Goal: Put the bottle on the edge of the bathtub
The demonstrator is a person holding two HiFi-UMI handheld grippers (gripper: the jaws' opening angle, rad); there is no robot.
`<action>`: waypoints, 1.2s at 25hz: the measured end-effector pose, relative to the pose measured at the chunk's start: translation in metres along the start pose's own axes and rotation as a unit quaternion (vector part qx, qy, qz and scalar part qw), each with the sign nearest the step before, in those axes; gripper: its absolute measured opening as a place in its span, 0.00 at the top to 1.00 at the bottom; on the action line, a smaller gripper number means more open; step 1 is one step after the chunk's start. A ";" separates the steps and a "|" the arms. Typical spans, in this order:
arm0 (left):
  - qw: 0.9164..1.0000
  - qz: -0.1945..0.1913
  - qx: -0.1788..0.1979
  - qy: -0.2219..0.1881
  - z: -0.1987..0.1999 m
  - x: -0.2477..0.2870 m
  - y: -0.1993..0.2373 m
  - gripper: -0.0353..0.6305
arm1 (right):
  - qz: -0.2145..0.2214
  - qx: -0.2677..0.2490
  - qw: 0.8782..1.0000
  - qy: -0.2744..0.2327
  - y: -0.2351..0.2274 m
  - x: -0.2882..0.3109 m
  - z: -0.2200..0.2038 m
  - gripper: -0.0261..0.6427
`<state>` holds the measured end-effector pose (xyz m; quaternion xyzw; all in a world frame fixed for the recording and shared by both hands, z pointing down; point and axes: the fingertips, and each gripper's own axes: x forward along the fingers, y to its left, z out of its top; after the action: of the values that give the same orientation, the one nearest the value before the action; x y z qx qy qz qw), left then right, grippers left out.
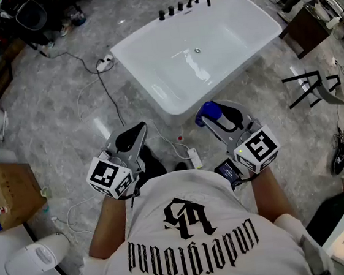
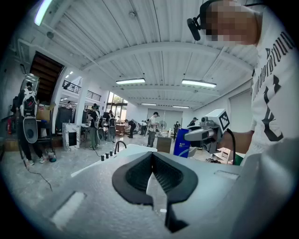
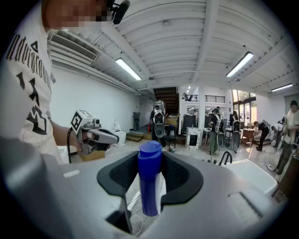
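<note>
bottle: blue bottle (image 3: 149, 186) upright, cap up, carried over the floor just short of the bathtub's (image 1: 143, 75) near corner, not yet on the edge
right gripper (image 3: 150, 163): fingers pinch the bottle's body low down, tall top free
left gripper (image 2: 152, 161): fingers pressed together, nothing between them
risk 1: rim looks narrow and glossy, so a bottle set off-centre may tip into the tub or onto the floor
risk 2: released at a tilt, it may topple
risk 3: floor cables (image 1: 182, 145) near the feet could snag a step
</note>
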<state>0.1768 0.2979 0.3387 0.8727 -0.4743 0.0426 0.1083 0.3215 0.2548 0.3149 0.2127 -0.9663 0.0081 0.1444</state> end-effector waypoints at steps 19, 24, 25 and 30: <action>0.999 0.023 -0.030 0.010 -0.020 -0.019 0.066 0.94 | 0.024 0.007 1.000 0.016 0.005 0.065 0.001 0.74; 0.999 0.029 -0.041 0.007 -0.023 -0.024 0.118 0.94 | 0.027 0.007 0.999 0.025 0.000 0.117 0.008 0.74; 0.999 0.029 -0.042 0.007 -0.023 -0.024 0.131 0.94 | 0.028 0.004 0.999 0.025 -0.001 0.130 0.011 0.74; 0.999 0.030 -0.042 0.008 -0.017 -0.034 0.203 0.94 | 0.023 -0.002 0.999 0.025 -0.017 0.200 0.033 0.74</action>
<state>-0.0113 0.2231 0.3794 0.8523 -0.5007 0.0329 0.1477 0.1461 0.1556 0.3388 0.1895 -0.9671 0.0150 0.1688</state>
